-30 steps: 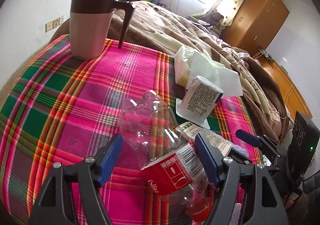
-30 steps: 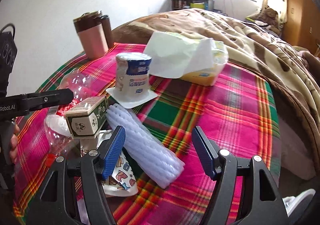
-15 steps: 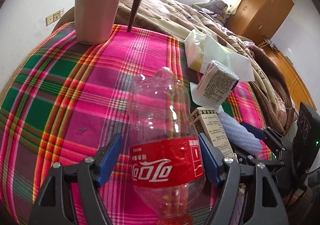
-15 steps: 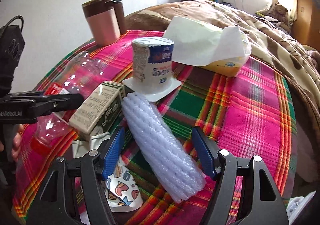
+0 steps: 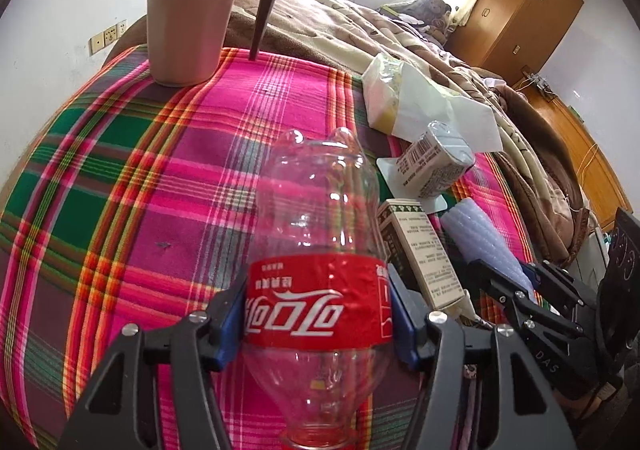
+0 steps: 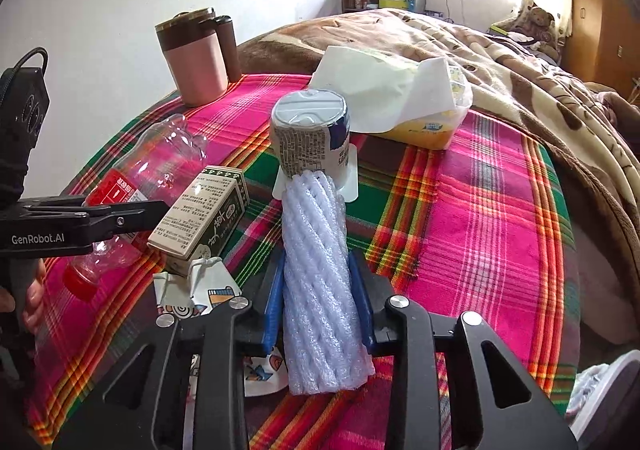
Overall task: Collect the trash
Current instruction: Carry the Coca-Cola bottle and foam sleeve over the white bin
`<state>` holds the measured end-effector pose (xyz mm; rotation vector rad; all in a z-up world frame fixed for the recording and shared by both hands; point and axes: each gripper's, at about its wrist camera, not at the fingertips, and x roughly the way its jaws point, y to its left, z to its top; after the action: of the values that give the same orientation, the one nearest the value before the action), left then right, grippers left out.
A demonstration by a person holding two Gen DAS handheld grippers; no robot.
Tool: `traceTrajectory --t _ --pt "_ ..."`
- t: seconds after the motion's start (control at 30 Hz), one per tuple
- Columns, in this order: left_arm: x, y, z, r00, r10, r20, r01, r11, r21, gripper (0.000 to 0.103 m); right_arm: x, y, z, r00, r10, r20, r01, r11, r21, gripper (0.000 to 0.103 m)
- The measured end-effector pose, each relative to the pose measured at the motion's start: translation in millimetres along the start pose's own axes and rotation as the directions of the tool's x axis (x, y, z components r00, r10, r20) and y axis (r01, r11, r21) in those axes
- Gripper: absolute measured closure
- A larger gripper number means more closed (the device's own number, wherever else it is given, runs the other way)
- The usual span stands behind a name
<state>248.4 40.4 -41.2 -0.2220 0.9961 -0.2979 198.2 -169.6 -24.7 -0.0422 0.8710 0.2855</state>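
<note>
A: Report the left gripper (image 5: 318,310).

B: Its jaws are closing; the blue pads (image 5: 231,314) press both sides of the red label on the clear plastic bottle (image 5: 316,250). The bottle lies on the plaid worktop (image 5: 140,170), cap end toward the camera.

A: Report the right gripper (image 6: 318,302).

B: Its jaws are closing on the white foam sleeve (image 6: 318,270), pads against both flanks. The sleeve's far end touches the yogurt cup (image 6: 310,138), which stands inverted on its lid.

A: Adjacent items?

B: A small carton (image 6: 200,218) lies between bottle and sleeve. A lidded mug (image 5: 188,14) stands upright at the far edge.
</note>
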Motion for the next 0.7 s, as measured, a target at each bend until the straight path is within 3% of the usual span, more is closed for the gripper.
traceTrajectory --t 0.27,0.7 --pt "-22.4 -5.6 -12.6 0.999 0.008 0.033 -0.008 1.000 0.003 0.040 -14.5 1.7 -6.0 1.000 0.004 0.031 -0.005 1.000 0.026 0.072" --pt "-66.5 -49.9 -40.2 0.994 -0.027 0.101 0.019 0.997 0.081 0.040 -69.6 -3.7 -24.3 0.992 -0.027 0.126 0.015 0.995 0.095 0.072"
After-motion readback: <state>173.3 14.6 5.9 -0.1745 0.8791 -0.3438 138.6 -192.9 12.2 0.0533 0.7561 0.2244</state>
